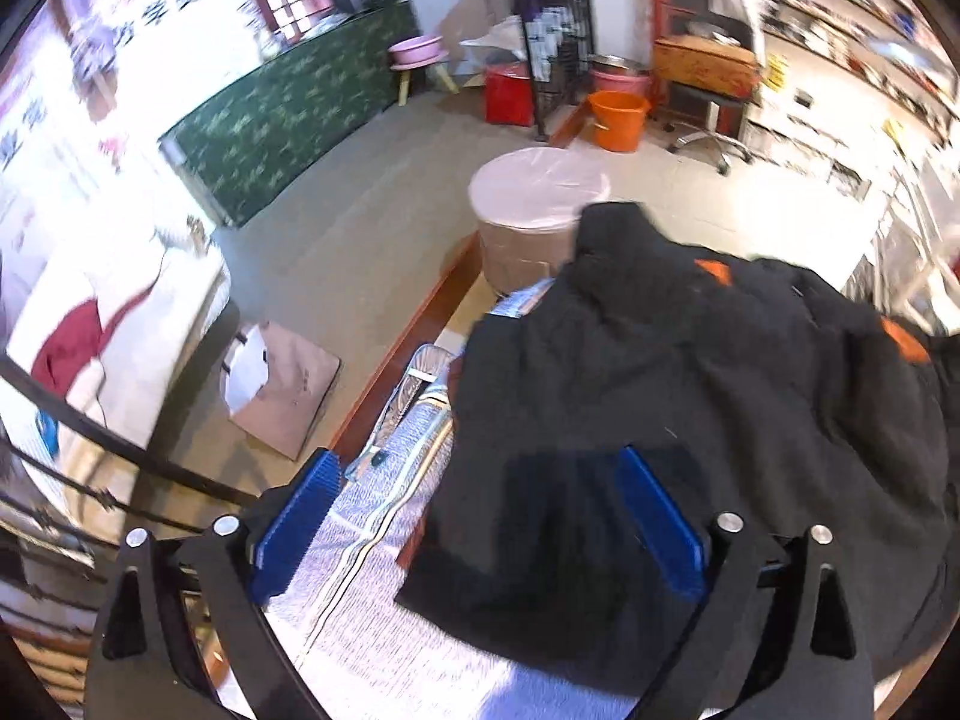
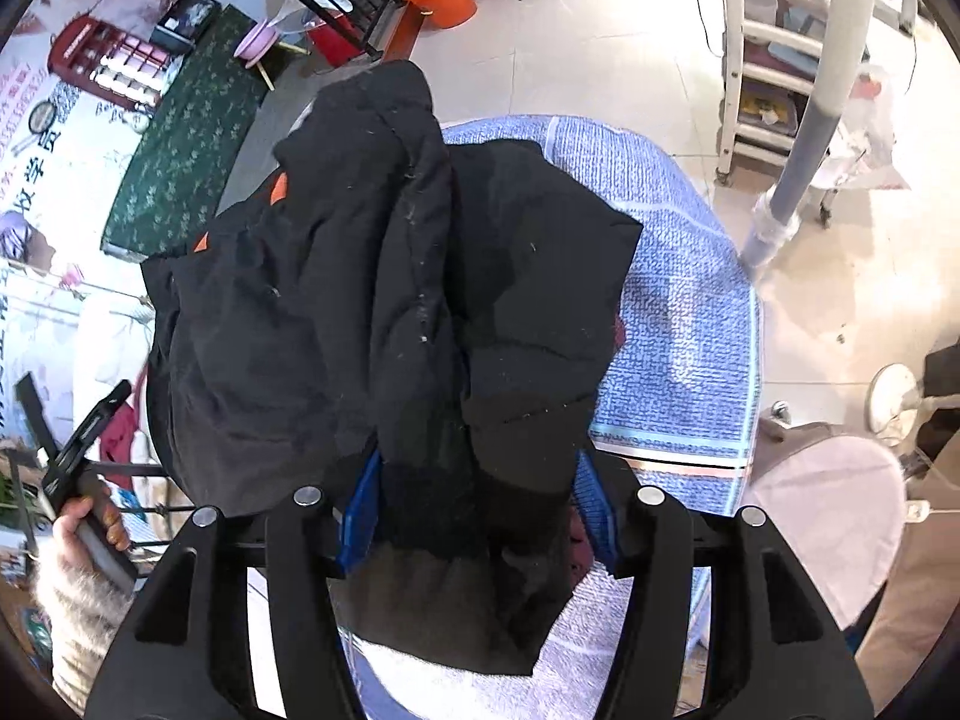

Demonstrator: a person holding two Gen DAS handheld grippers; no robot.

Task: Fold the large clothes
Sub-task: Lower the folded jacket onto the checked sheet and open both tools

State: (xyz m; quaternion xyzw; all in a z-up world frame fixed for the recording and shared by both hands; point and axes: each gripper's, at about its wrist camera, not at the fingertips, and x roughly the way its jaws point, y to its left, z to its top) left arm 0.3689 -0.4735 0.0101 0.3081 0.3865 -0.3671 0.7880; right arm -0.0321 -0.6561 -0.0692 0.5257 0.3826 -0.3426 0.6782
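A bulky black jacket (image 1: pixel 690 360) with orange patches lies bunched on a table covered by a blue and white woven cloth (image 1: pixel 384 510). My left gripper (image 1: pixel 477 456) hovers over the jacket's near corner with its blue pads (image 1: pixel 294 522) spread wide and touching nothing. In the right wrist view the jacket (image 2: pixel 360 270) is heaped in a thick fold on the cloth (image 2: pixel 678 300). My right gripper (image 2: pixel 477 468) stands partly open around the jacket's near end; the fabric lies between the pads (image 2: pixel 594 510), covers part of the left one, and I see no pinch.
The table's wooden edge (image 1: pixel 414 330) runs along the left. Beyond it stand a round covered stool (image 1: pixel 534 204), an orange bucket (image 1: pixel 618 117) and a cardboard sheet (image 1: pixel 288 390). A white rack (image 2: pixel 774 60) and grey pole (image 2: pixel 804 138) stand right. A hand (image 2: pixel 84 516) shows lower left.
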